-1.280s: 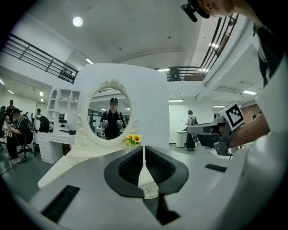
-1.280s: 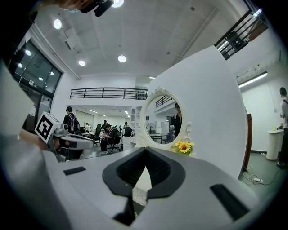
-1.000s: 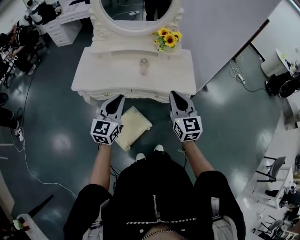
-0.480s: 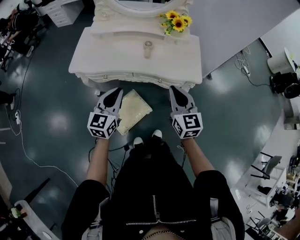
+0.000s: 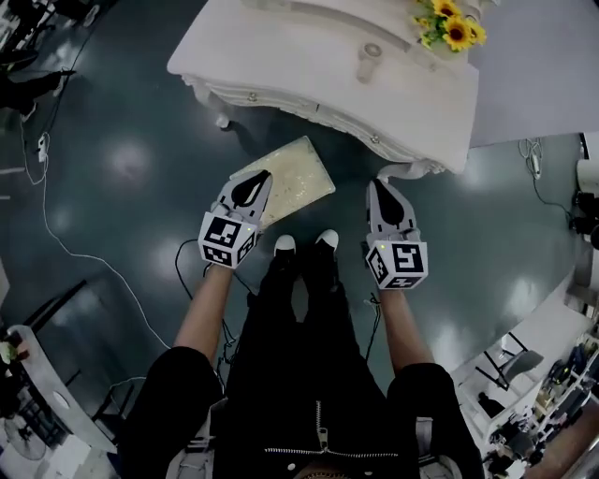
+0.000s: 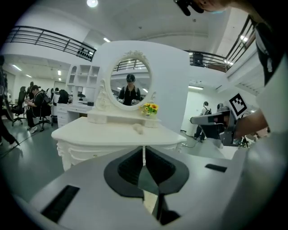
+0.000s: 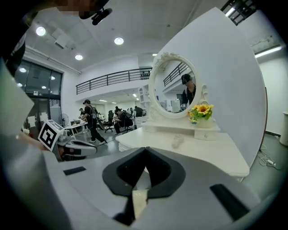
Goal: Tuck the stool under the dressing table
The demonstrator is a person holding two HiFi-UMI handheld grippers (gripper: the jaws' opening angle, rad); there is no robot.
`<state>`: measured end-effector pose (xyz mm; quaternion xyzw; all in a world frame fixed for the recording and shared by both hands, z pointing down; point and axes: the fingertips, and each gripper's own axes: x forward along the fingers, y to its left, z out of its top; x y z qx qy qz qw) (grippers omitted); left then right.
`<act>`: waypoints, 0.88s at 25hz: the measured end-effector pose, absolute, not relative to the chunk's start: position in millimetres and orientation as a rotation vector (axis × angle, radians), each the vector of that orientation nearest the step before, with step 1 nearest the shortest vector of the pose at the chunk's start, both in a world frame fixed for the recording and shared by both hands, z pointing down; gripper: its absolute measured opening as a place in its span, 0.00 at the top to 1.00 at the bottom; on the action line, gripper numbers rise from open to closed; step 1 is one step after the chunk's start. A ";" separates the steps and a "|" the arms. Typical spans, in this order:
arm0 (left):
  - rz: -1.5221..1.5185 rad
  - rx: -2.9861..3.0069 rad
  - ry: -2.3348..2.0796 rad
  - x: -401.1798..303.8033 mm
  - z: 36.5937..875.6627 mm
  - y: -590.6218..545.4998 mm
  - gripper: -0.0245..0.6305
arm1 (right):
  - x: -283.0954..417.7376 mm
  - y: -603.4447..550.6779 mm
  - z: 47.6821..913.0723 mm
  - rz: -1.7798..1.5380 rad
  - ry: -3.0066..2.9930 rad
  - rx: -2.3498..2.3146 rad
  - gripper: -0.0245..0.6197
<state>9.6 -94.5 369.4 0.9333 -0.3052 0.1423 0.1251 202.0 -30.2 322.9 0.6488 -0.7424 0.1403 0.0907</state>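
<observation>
The white dressing table [image 5: 309, 79] stands at the top of the head view, with its oval mirror [image 6: 130, 85] showing in both gripper views. The stool [image 5: 295, 178], with a cream cushion, sits skewed on the floor just in front of the table, partly under its front edge. My left gripper [image 5: 253, 187] is shut and empty, its tip over the stool's near left corner. My right gripper [image 5: 382, 192] is also shut and empty, right of the stool near the table's right leg. From both gripper views, the table top [image 7: 202, 148] lies straight ahead.
Sunflowers [image 5: 451, 28] and a small jar [image 5: 370, 61] stand on the table. My shoes [image 5: 304, 245] are just behind the stool. A cable [image 5: 65, 243] snakes over the dark floor at left. A white wall panel [image 5: 533, 65] stands right of the table. People sit at desks [image 6: 36, 110] farther off.
Both grippers have sunk lower and nearer the floor. The left one now hangs over the stool's near corner. The table has slid up in the view. Both stay shut.
</observation>
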 end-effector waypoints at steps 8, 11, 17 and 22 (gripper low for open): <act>0.375 2.429 -0.942 -33.8 473.5 -99.6 0.75 | 166.9 -47.3 381.1 0.501 -2.255 1.746 0.95; 0.286 2.206 -0.986 -57.8 527.8 -102.0 0.54 | 156.0 -51.5 405.8 0.532 -2.258 1.682 0.95; 0.197 1.863 -1.008 -96.6 641.4 -90.1 0.48 | 146.5 -54.7 454.8 0.599 -2.237 1.591 0.95; 0.251 1.753 -1.015 -114.5 724.8 -75.8 0.47 | 144.5 -58.3 486.5 0.631 -2.204 1.533 0.95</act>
